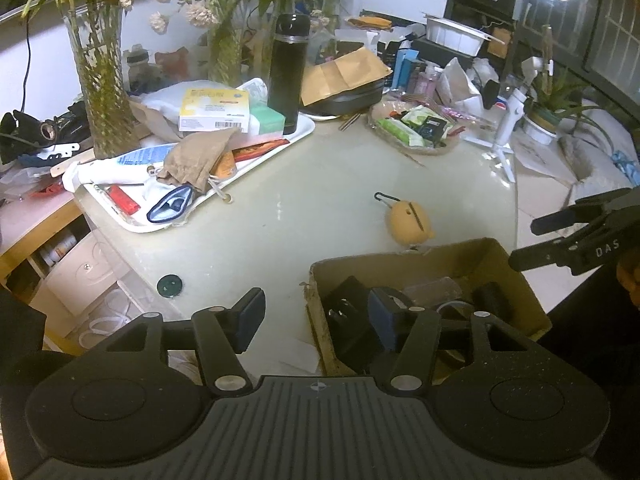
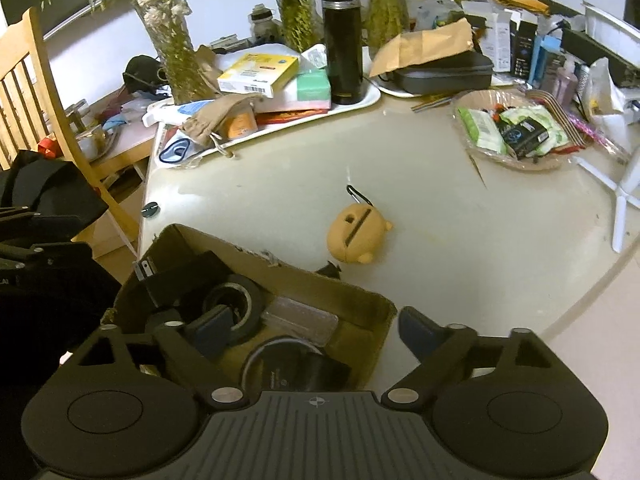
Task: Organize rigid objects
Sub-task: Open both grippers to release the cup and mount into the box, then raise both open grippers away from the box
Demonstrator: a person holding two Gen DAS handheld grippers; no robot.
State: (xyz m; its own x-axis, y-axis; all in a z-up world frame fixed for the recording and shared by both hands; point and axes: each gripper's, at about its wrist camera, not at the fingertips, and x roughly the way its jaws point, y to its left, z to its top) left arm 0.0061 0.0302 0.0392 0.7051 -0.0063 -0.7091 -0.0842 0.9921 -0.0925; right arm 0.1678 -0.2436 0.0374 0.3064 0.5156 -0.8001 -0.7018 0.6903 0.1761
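Observation:
An open cardboard box (image 1: 516, 276) (image 2: 360, 300) stands at the table's near edge and holds a roll of black tape (image 2: 236, 304), a clear plastic case (image 2: 300, 322) and other dark items. A yellow silicone earbud case with a carabiner (image 1: 408, 222) (image 2: 358, 236) lies on the table just beyond the box. My left gripper (image 1: 316, 322) is open and empty, straddling the box's left wall. My right gripper (image 2: 316, 330) is open and empty, straddling the box's right wall; it also shows at the right edge of the left wrist view (image 1: 560, 236).
A white tray (image 1: 280, 148) (image 2: 360, 102) of clutter with a black flask (image 1: 289, 72) (image 2: 342, 40) stands behind. A bowl of packets (image 1: 416, 128) (image 2: 516, 128), vases, a small dark round disc (image 1: 170, 285), a white tripod (image 1: 508, 120) and a wooden chair (image 2: 44, 92) surround the spot.

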